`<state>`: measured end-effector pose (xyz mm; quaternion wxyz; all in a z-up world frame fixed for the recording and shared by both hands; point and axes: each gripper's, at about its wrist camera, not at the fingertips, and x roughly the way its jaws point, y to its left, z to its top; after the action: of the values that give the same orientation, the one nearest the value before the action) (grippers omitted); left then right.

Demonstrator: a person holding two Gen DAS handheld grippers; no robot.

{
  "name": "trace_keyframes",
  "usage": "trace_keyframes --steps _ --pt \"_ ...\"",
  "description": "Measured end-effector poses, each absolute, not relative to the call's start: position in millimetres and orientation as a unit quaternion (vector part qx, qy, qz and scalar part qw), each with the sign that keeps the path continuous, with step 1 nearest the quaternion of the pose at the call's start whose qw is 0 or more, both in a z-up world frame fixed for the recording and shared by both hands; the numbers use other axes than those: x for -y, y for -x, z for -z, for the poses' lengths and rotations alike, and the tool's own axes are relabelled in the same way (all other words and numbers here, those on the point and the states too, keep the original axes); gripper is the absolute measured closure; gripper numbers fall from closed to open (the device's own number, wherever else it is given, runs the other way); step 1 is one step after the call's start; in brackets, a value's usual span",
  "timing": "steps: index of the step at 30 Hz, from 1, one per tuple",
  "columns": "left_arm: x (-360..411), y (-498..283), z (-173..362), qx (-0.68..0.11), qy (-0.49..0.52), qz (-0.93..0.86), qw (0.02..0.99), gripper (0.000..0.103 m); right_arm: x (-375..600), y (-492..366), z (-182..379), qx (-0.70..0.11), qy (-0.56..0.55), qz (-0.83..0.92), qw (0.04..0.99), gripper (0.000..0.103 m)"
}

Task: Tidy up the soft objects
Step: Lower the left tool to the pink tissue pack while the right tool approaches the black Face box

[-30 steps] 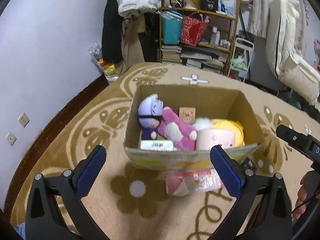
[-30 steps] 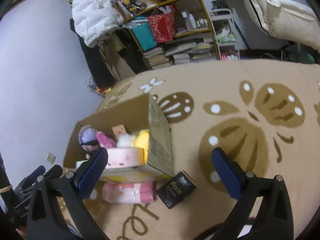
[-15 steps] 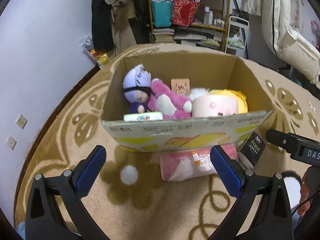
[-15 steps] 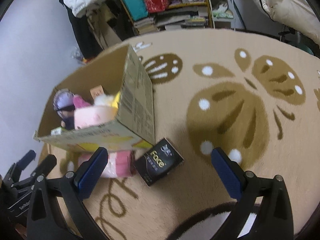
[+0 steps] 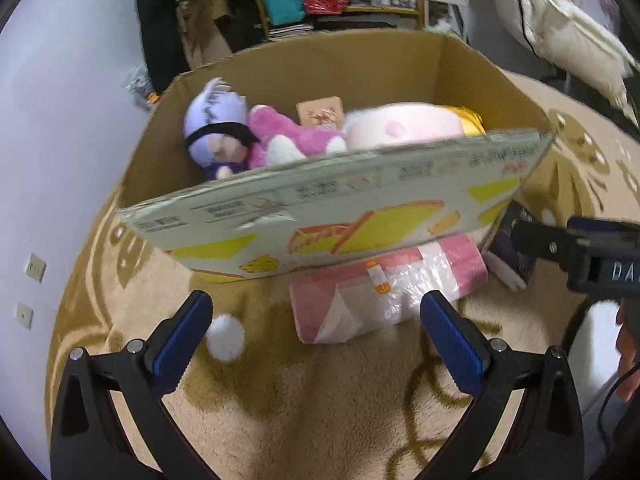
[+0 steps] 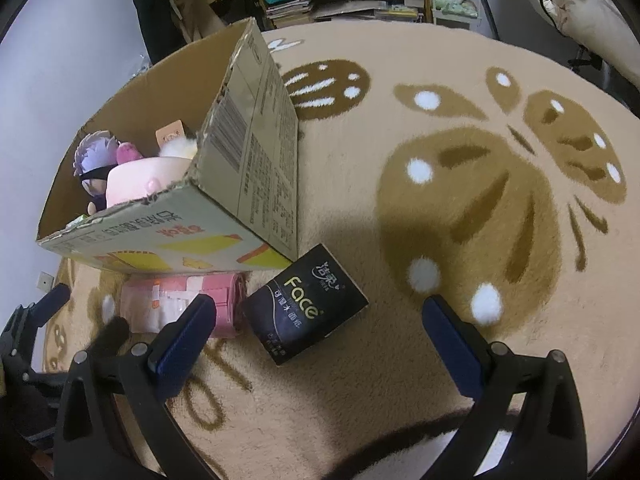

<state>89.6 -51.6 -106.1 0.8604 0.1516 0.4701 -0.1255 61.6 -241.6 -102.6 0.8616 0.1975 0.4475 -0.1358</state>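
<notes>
Now that both tools have closed in on the cardboard box [image 5: 340, 208], we hold the left tool [image 5: 316, 332] open over the pink tissue pack [image 5: 384, 296] and the right tool [image 6: 316, 332] open over the black tissue pack [image 6: 306, 304], both on the carpet [image 6: 460, 240], ready for grasping.

Bare rug [image 6: 460, 340] is left open toward its right edge, while passage ahead is blocked by the cardboard box [image 5: 320, 216], pink pack [image 5: 384, 300] and black pack [image 6: 306, 304].
</notes>
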Motion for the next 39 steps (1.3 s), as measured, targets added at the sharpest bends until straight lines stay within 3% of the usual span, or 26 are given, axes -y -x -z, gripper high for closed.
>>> trace_keyframes --steps 13,39 --pt "60 -102 124 -0.480 -0.141 0.157 0.851 0.001 251 -79 122 -0.467 -0.217 0.132 0.847 0.000" --pt "117 -83 145 -0.457 -0.232 0.246 0.822 0.006 258 -114 138 -0.472 -0.214 0.119 0.847 0.000"
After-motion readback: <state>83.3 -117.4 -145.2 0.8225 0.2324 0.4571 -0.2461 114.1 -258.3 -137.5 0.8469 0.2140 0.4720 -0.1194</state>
